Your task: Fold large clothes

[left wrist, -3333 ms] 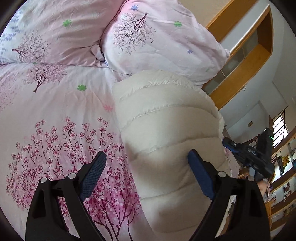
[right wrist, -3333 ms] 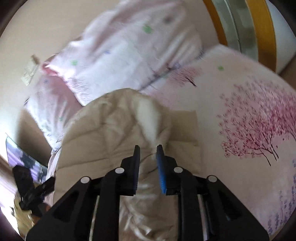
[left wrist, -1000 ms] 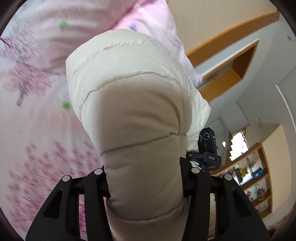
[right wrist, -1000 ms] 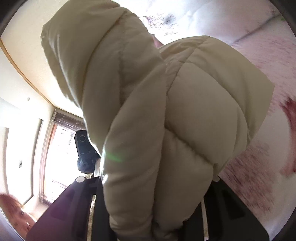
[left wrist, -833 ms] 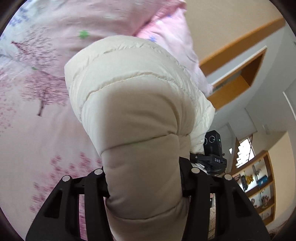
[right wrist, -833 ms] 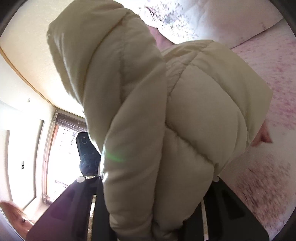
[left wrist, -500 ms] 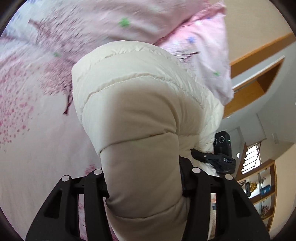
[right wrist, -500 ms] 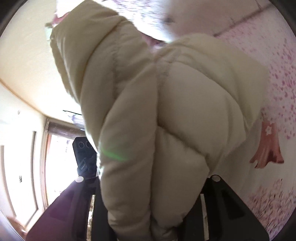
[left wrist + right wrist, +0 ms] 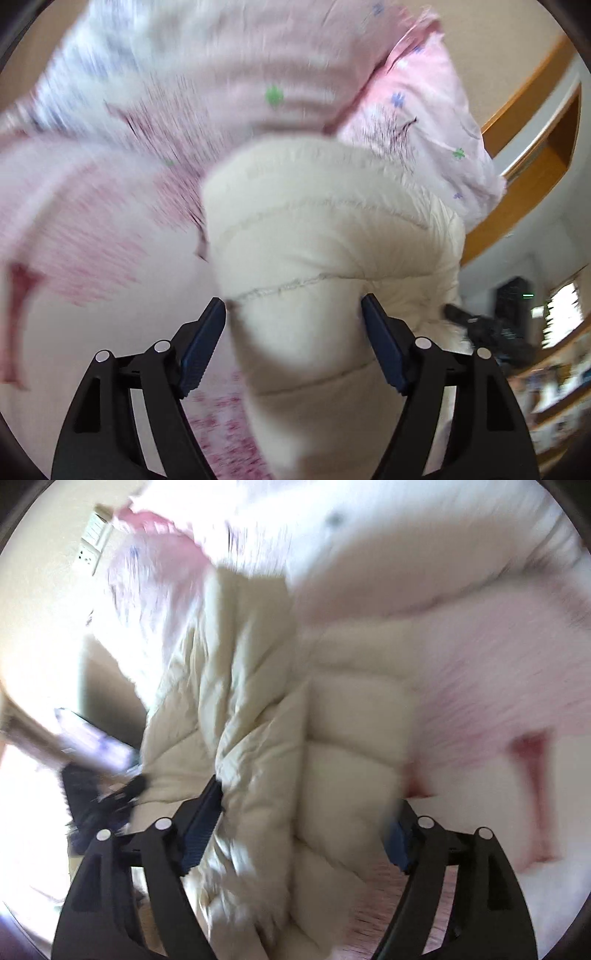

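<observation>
Two things fill nearly everything from where I stand: the bed (image 9: 92, 221) under its pink blossom-print cover, and on it the cream quilted puffer jacket (image 9: 325, 236), bundled toward the head end just below the pillows (image 9: 417, 110). Both wrist views are smeared with motion blur, so fine detail is lost. The jacket's long axis runs away from both tools, up the bed toward the pillows, and a thick roll of it sits straight ahead between each pair of fingers. The left gripper (image 9: 295, 347) has its jaws spread wide, with a padded section, probably a sleeve or folded edge, lying in the gap; the blue pads seem to rest alongside the fabric rather than pinch it, though the blur leaves contact uncertain. The right gripper (image 9: 303, 827) is likewise wide apart over the creased middle of the jacket (image 9: 295, 738), its right pad partly lost behind the padding. Neither tool looks clearly nearer; each sits over its own side of the bundle. I'd judge the garment has been set down and the next fold depends on grasping an edge lying across that long axis. No containers are in sight.
</observation>
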The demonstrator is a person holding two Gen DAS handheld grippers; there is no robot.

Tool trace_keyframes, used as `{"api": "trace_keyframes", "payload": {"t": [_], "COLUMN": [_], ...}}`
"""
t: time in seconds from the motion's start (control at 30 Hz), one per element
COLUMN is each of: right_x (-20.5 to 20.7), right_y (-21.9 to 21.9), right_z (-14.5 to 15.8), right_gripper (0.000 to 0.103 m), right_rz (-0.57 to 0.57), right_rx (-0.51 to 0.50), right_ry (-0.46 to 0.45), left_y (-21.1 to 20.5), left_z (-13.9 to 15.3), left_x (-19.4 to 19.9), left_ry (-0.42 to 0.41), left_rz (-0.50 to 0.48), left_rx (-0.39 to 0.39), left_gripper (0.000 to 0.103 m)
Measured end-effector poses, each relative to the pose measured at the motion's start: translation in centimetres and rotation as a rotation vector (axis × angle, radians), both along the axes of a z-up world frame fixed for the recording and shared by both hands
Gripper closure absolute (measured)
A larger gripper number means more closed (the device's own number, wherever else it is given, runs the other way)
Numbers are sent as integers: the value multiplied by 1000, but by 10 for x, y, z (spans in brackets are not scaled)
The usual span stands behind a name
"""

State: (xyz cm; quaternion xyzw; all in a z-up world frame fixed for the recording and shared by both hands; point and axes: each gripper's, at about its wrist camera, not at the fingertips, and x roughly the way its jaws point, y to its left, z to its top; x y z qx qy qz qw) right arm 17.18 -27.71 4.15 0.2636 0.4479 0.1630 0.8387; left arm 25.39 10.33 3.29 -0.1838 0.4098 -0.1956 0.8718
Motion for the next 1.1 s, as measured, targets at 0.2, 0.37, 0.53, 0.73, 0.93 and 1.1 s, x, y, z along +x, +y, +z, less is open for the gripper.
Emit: {"api": "trace_keyframes", "payload": {"t": [0.2,0.37,0.53,0.73,0.93,1.1], "right_x": [-59,-77,-50,-30,-22,36], "right_y": [7,52,71,63,65,102], "right_z": [36,37,4,-16,58,67], "right_gripper": [65,70,76,74,71,57], "right_rz": [2,130,85,21,-40,-5], "right_rx": [-185,-302,-383,-348,-244,-298], "right_ry": [-239,-270,-137,-18,-248,-218], "left_y": [-30,-55,-74,-100,-97,-99], "left_z": [24,22,7,-11,-11,-10], "left_x": [-53,-74,-66,-51,-51,-54], "left_ry": [-174,-194,-175,-144,-136,-142], "left_rz": [-38,-149,-198,-248,-246,-246], "left_rx": [208,227,276,314,303,316], "left_gripper": [28,28,28,28,28,26]}}
